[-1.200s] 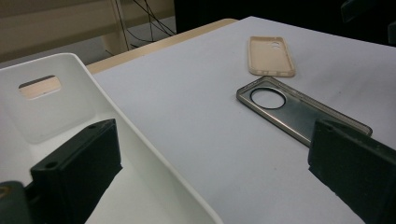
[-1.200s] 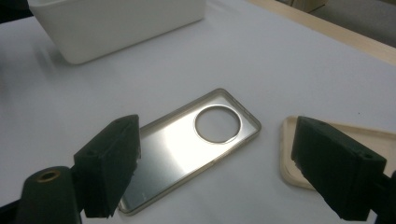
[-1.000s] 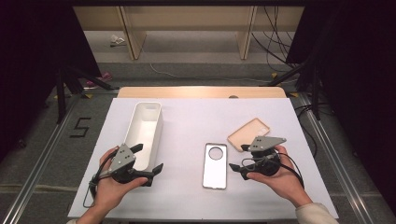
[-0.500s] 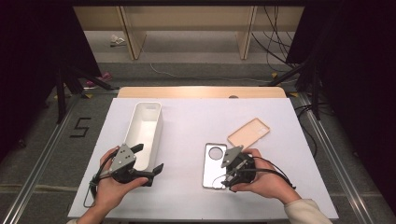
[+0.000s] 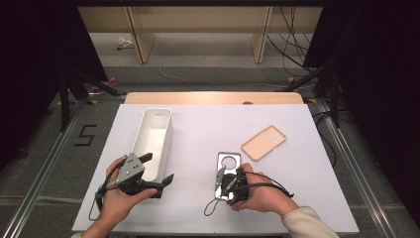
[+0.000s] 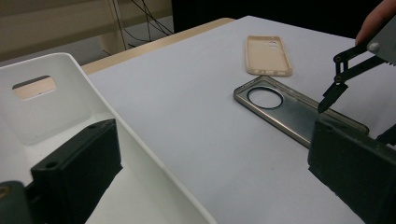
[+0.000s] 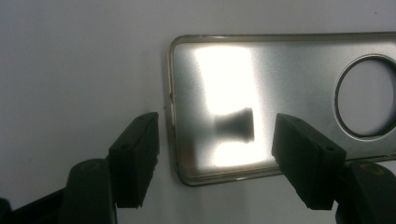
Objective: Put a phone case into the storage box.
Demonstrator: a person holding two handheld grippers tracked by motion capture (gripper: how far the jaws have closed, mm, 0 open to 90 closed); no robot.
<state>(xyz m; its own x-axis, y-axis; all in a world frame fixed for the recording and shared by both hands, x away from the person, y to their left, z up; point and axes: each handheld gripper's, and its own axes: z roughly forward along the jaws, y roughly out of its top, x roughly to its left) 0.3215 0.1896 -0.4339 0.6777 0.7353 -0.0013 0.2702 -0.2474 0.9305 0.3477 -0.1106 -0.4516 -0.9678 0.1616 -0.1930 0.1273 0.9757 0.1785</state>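
High view: the white bench (image 5: pixel 208 129) fills the middle of the frame. At lower left the left tool (image 5: pixel 157 171) rests in a hand beside the near end of a long white plastic bin (image 5: pixel 154 135), its jaws spread with nothing between them. At lower centre the right tool (image 5: pixel 221 181) is over the near end of a clear grey phone case with a round camera hole (image 5: pixel 228 162), which lies flat on the bench. A beige phone case (image 5: pixel 264 142) lies to the upper right of it, apart.

Left gripper view: the two black jaws rise from the bottom corners, wide apart; the white bin takes the left side. The clear grey case (image 6: pixel 289 109) lies at centre right, the beige one (image 6: pixel 268 55) above it. The other tool's tip (image 6: pixel 330 95) hangs just over the grey case at the right edge.

Right gripper view: the jaws stand apart and have just been closing; one is outside the grey case's (image 7: pixel 280 102) end edge, the other above its surface. The pads do not press on it.
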